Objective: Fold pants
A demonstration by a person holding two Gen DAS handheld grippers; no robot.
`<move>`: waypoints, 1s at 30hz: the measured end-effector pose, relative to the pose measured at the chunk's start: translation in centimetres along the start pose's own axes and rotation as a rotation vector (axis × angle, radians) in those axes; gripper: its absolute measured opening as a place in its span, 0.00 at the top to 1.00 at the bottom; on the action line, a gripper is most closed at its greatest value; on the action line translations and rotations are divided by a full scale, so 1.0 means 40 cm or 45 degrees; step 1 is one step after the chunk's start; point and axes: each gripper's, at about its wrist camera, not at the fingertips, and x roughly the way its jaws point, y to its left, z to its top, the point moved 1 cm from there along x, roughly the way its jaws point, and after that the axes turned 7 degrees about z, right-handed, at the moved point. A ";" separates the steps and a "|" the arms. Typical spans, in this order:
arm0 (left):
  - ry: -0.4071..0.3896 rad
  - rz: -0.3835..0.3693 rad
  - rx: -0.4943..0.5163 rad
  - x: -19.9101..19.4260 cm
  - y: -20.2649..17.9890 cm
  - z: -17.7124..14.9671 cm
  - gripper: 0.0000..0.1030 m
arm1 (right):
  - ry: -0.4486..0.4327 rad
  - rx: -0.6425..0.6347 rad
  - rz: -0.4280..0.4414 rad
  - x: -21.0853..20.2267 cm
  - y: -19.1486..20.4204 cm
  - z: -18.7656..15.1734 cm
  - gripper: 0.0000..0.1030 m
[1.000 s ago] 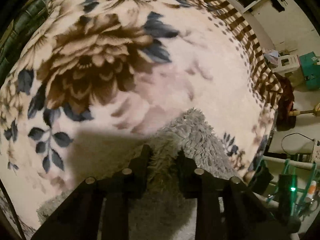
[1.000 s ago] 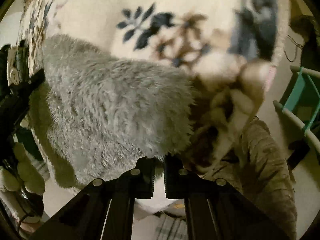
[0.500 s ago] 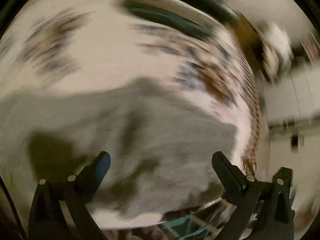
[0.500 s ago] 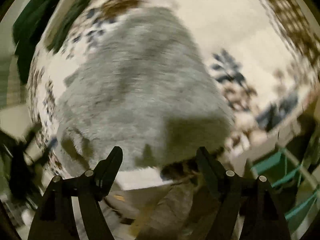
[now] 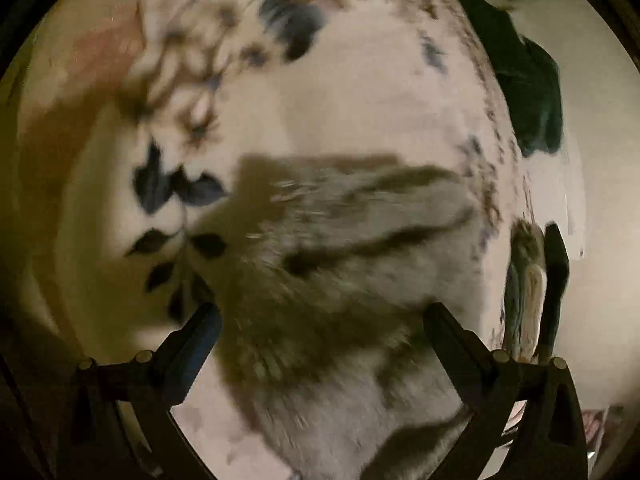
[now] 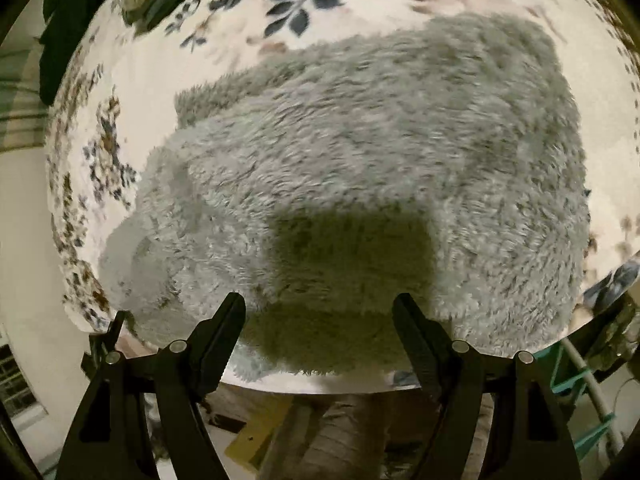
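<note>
Right wrist view. The right gripper has its two black fingers spread wide with nothing clamped between them; its jaws have just been opening, and the gap frames only cloth lying beneath. Below the fingertips the near edge of the floral blanket ends, and past that edge a brown-clad leg of the person and a yellowish object show on the floor side. Directly ahead of the fingertips lie the grey fleece pants, folded into a thick, rounded stack on the blanket, with a dark square shadow falling on the nearest part. Beyond the pants the blanket shows dark blue leaves and brown blossoms. Far to the left of the fingers is a dark green cloth.

Left wrist view (motion-blurred). The left gripper is fully spread and holds nothing; its jaws have just been opening. The pants lie between and just ahead of the fingers, apart from both pads as far as the blur allows. To the left of the fingers the blanket shows blue leaves; farther ahead it is pale, with blurred blossoms. Far right, beyond the blanket's edge, hangs a dark green cloth.
</note>
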 end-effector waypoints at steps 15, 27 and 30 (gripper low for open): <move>-0.311 -0.125 0.280 -0.156 -0.168 -0.028 0.80 | 0.006 -0.115 0.008 0.079 0.049 -0.001 0.24; 0.009 -0.387 1.051 -0.214 -0.658 -0.581 0.80 | -0.137 0.040 0.119 -0.125 -0.232 0.026 0.24; 0.134 -0.298 1.198 -0.094 -0.698 -0.738 0.80 | -0.209 0.113 0.090 -0.206 -0.354 0.037 0.24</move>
